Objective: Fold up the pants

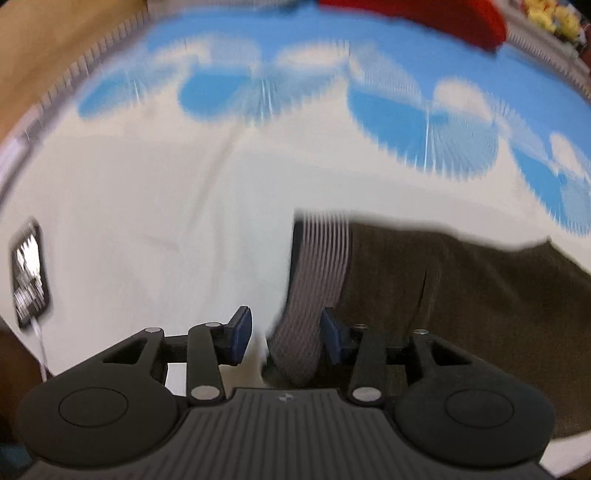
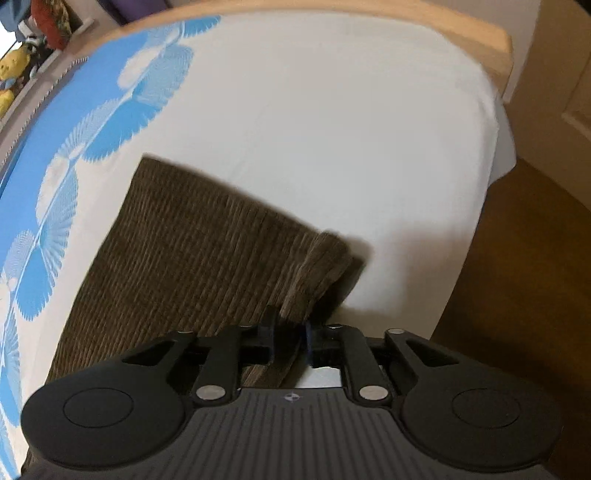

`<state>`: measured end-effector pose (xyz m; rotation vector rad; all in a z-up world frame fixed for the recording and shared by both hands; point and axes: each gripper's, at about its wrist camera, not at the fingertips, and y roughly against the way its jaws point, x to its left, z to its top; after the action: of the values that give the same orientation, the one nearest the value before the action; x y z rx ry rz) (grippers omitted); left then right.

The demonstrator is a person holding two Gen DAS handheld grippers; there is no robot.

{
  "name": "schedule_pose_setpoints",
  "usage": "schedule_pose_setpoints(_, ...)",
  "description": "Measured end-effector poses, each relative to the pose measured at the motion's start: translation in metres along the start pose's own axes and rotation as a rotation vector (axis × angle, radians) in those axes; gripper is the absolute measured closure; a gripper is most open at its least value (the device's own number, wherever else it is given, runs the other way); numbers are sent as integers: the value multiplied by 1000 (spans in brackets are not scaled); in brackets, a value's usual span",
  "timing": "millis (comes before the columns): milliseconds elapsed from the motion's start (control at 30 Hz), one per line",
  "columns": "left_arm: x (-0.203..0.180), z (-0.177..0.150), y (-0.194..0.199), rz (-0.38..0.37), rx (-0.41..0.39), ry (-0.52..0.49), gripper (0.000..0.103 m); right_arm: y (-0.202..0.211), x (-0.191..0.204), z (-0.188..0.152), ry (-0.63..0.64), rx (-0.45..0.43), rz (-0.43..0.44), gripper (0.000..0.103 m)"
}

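Note:
Brown corduroy pants [image 1: 461, 295] lie on the bed, and their grey ribbed waistband [image 1: 317, 266] runs down between the jaws of my left gripper [image 1: 286, 338]. The band rests against the right pad, while the left pad stands clear of it over the sheet, so this gripper is open. In the right wrist view the pants [image 2: 192, 251] stretch away to the upper left. My right gripper [image 2: 290, 336] is shut on the bunched edge of the fabric near the leg hem [image 2: 321, 266], which is lifted and casts a shadow on the sheet.
A white sheet [image 1: 166, 221] with blue fan shapes [image 1: 424, 125] covers the bed. A dark phone-like object [image 1: 29, 273] with a white cable lies at the left edge. A red item [image 1: 443, 18] sits far back. A wooden bed frame [image 2: 443, 26] and brown floor [image 2: 517, 277] lie to the right.

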<state>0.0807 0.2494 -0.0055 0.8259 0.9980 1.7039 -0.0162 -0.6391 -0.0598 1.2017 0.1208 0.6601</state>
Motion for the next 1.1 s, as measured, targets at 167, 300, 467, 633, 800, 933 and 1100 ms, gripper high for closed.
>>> schedule_pose_setpoints(167,-18,1,14,-93,-79,-43,56,2,-14,6,-99,-20,32,84)
schedule_pose_setpoints(300,-18,-3,-25,-116,167,-22,60,1,-22,7,-141,-34,19,76)
schedule_pose_setpoints(467,-23,1,-22,-74,147,-33,65,-4,-19,6,-132,-19,7,63)
schedule_pose_setpoints(633,-30,1,-16,-74,105,-21,65,-14,-13,4,-72,2,-32,54)
schedule_pose_setpoints(800,-32,-12,-42,33,239,-96,73,-20,-8,4,-42,0,-44,46)
schedule_pose_setpoints(933,-36,-11,-32,34,212,-130,72,-23,-1,3,-4,-8,-46,43)
schedule_pose_setpoints(1100,-44,-4,-17,1,127,-139,69,-18,-1,4,5,-33,17,76)
